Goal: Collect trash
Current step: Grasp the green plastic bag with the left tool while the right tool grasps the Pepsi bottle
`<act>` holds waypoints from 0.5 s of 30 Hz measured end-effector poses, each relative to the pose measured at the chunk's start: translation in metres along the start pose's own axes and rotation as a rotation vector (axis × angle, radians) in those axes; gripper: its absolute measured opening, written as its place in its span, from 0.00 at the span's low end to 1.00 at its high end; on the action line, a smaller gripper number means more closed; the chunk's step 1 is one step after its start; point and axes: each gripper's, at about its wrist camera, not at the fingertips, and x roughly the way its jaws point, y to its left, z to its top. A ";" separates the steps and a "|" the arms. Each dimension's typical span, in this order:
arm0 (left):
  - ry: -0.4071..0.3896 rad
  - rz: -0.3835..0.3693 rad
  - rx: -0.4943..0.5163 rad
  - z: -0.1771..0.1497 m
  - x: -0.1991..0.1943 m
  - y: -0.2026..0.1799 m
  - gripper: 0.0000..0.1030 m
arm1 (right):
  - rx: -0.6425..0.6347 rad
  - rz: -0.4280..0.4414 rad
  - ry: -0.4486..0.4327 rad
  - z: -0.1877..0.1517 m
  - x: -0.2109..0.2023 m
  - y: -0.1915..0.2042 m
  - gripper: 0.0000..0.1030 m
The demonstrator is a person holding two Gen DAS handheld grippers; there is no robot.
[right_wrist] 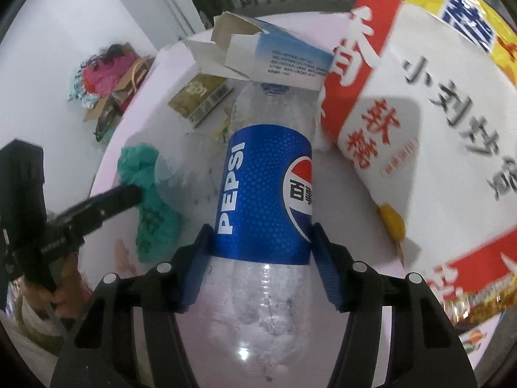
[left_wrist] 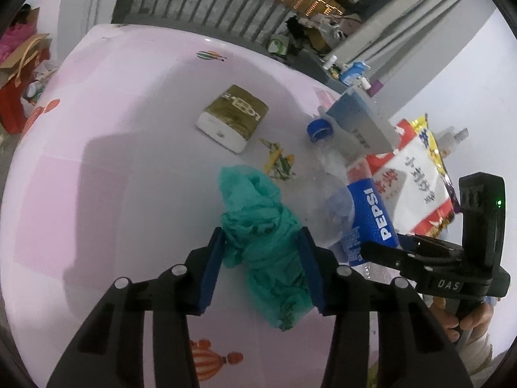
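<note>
**Left wrist and right wrist views: both claws closing on trash**

Left wrist view is showing the left claw (left_wrist: 261,262) pinching a crumpled green plastic bag (left_wrist: 258,223), thin and wrinkled, with its blue ribbed pads pressing against both sides of the bunched film. The bag is lying on the pale pink surface (left_wrist: 113,161), which is smooth and printed with small balloon motifs.

Just beside the bag, an empty Pepsi bottle (right_wrist: 265,194) is lying on its side, clear dimpled plastic with a glossy blue label around its middle and a blue cap (left_wrist: 318,129) at the far end. The right claw (right_wrist: 261,258) is gripping this bottle across the lower edge of the label, one blue pad on each flank; nothing is showing inside the bottle.

Leaning over the bottle's neck, a torn-open cardboard box (right_wrist: 265,51), white fading to blue, is showing its ragged flaps and hollow interior. To the right, a large shiny snack bag (right_wrist: 420,113) in red, white and yellow is overlapping the scene. Farther back, a flat gold-and-white rectangular pack (left_wrist: 232,118) is sitting by itself, and some small yellow-green wrapper scraps (left_wrist: 278,161) are lying between it and the green bag.
</note>
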 end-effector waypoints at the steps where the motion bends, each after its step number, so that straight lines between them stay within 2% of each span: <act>1: 0.002 -0.010 0.010 -0.003 -0.003 -0.001 0.43 | -0.002 -0.001 0.008 -0.005 -0.003 0.000 0.55; 7: 0.071 -0.068 0.055 -0.028 -0.018 -0.006 0.43 | 0.003 0.003 0.060 -0.042 -0.016 0.004 0.55; 11: 0.068 -0.071 0.077 -0.041 -0.021 -0.011 0.43 | 0.027 0.001 0.053 -0.060 -0.027 -0.001 0.56; 13: 0.060 -0.051 0.070 -0.042 -0.019 -0.010 0.51 | 0.054 0.000 0.030 -0.063 -0.031 -0.006 0.57; 15: 0.055 -0.032 0.047 -0.042 -0.017 -0.006 0.74 | 0.087 0.004 0.014 -0.064 -0.032 -0.012 0.59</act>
